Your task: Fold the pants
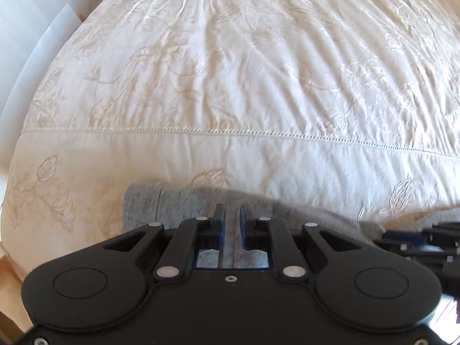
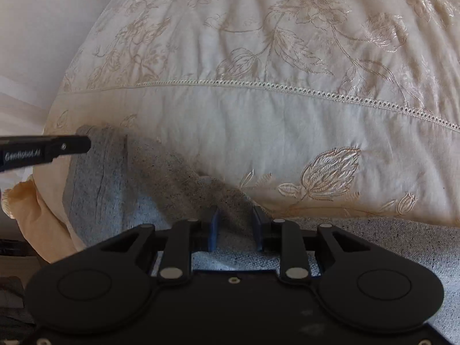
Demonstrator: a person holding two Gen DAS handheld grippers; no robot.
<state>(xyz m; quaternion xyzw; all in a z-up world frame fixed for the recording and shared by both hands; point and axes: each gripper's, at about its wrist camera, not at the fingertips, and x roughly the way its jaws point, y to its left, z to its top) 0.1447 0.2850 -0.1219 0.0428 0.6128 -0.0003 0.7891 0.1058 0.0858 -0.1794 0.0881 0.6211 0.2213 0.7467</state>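
The grey pants (image 1: 161, 205) lie near the front edge of the bed on a cream embroidered bedspread (image 1: 230, 80). My left gripper (image 1: 231, 215) is shut on a fold of the grey fabric, which runs between its blue pads. In the right wrist view the pants (image 2: 112, 184) spread from the left to under my right gripper (image 2: 235, 224), whose jaws stand a little apart with grey fabric bunched between them. The left gripper (image 2: 86, 143) shows at the left edge of that view, at the pants' far corner.
The bedspread (image 2: 258, 43) has a hemstitched seam (image 1: 230, 133) running across it. The bed's left edge drops to a white wall or panel (image 1: 26, 43). A peach-coloured frill (image 2: 31, 201) hangs at the bed's left front corner.
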